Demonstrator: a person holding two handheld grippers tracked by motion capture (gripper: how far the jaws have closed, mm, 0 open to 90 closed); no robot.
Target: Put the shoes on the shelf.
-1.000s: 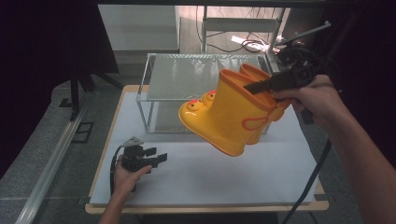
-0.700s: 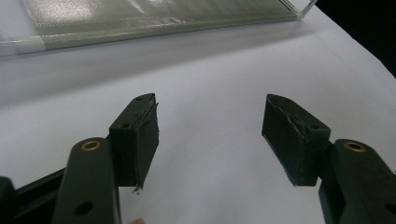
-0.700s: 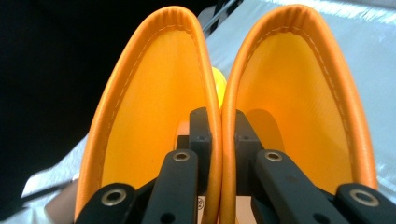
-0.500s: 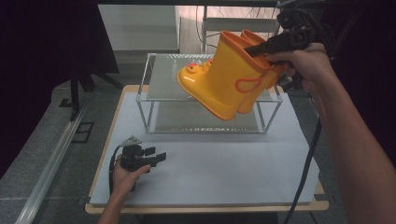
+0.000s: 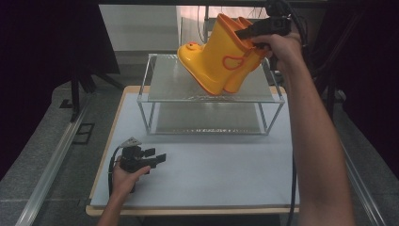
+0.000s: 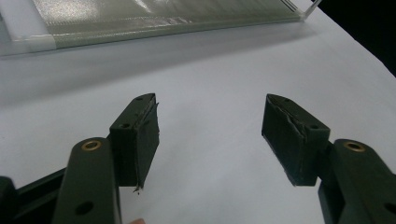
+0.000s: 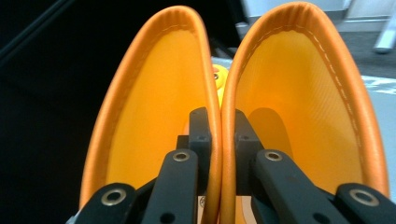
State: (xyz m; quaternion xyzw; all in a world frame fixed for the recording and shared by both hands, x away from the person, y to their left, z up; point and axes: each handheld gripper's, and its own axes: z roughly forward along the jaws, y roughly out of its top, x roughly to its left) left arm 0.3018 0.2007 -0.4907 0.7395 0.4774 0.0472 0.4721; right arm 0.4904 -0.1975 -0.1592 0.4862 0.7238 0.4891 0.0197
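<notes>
The right gripper (image 5: 251, 33) was clamped on a pair of yellow rubber boots (image 5: 221, 54), its jaws nearly closed with one pad inside each boot, pinching the two touching inner walls of the shafts together, as the right gripper view (image 7: 219, 140) made plain. A second before, the boots had hung lower and nearer, in front of the glass rack's right end and over the white table top; half a second before, they had risen to the level of its upper shelf. At this moment they had travelled farther back and were held tilted above the top shelf of the glass rack (image 5: 160, 101), toes pointing left and down, the soles close over the glass; whether they touched it could not be told. The grip on the boot shafts looked unchanged across the frames. The left gripper (image 5: 155, 157) had stayed where it was, resting in the person's hand on the white table top (image 5: 211, 174) at the near left, its jaws spread wide with nothing between them, pointed toward the rack's base.
</notes>
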